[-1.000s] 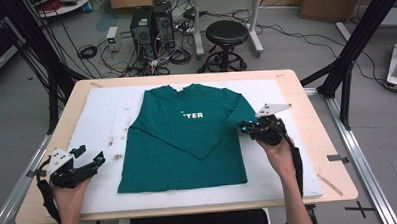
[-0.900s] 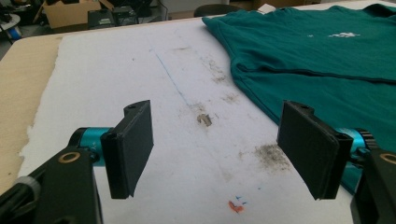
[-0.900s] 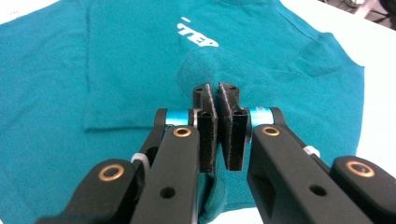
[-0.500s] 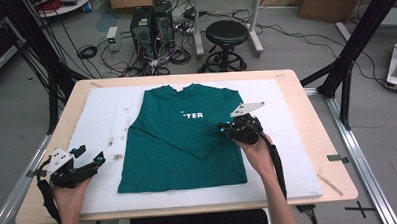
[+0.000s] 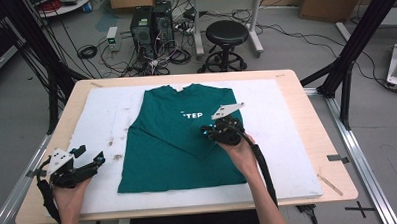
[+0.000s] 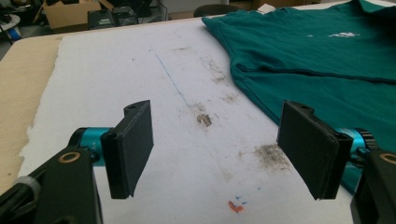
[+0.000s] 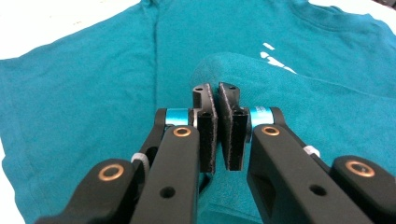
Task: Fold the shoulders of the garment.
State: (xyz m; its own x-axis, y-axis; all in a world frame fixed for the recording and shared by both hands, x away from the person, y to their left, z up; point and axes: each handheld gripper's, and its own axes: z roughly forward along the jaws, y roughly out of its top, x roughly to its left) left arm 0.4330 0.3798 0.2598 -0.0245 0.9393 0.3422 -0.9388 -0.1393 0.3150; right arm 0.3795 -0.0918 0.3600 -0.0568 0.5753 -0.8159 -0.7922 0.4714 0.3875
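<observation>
Because the right hand-held gripper has its jaws nearly together on only a thin fold of the sleeve, the cloth could, I think, slip out while it is carried across the green T-shirt, and the fold would then fall crooked or open again. A pull that is too strong could also drag the whole shirt over the white mat, since nothing holds it down: the left hand-held gripper rests near the front left corner of the worktop, its jaws wide apart and empty. The shirt lies flat in the middle of the mat, collar toward the far edge, with white letters on the chest partly covered by the folded sleeve.
</observation>
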